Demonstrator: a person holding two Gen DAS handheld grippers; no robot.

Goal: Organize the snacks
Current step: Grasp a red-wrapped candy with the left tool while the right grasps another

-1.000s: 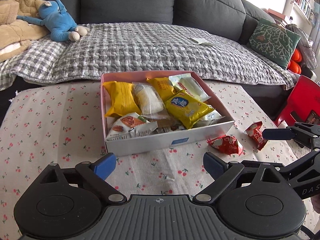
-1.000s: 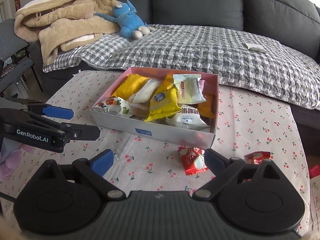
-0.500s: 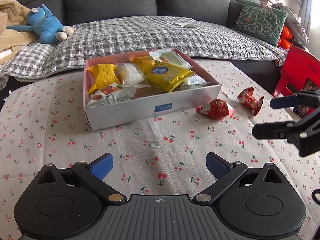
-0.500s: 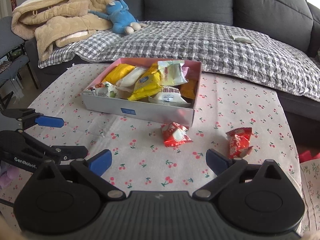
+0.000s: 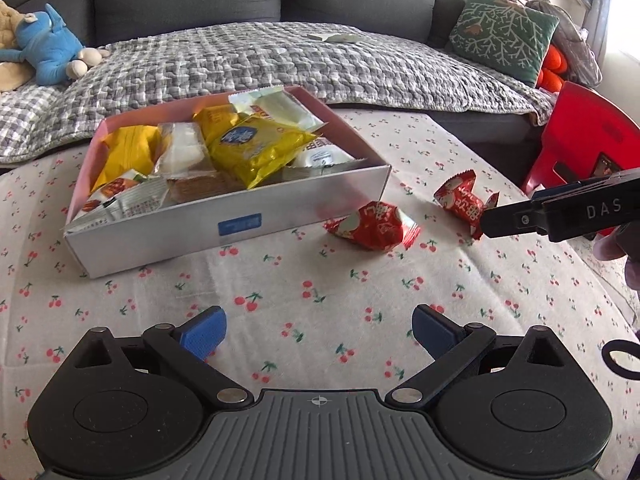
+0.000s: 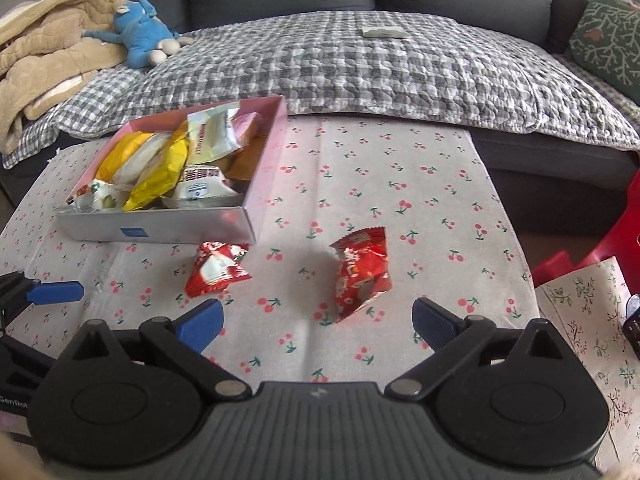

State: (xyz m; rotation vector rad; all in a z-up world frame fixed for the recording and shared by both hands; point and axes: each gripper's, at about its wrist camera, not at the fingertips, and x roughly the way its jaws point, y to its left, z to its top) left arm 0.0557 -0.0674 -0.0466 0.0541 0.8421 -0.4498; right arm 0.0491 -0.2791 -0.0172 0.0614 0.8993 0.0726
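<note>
A pink-lined cardboard box (image 5: 240, 220) (image 6: 168, 232) full of yellow and white snack packets sits on the cherry-print tablecloth. Two red snack packets lie on the cloth outside it: one close to the box's front right corner (image 5: 370, 226) (image 6: 218, 268), the other further right (image 5: 464, 200) (image 6: 362, 270). My left gripper (image 5: 318, 332) is open and empty, low over the cloth in front of the box. My right gripper (image 6: 318, 322) is open and empty, with the further-right red packet just ahead between its fingers. Its arm (image 5: 560, 212) shows at the right of the left wrist view.
A grey sofa with a checked quilt (image 6: 360, 68) runs behind the table, with a blue plush toy (image 6: 140, 36) and a green cushion (image 5: 504, 36) on it. A red chair (image 5: 580, 140) stands at the table's right edge.
Both grippers have drawn back from the box and swung right. The right gripper now faces the further-right red packet. Both stay open.
</note>
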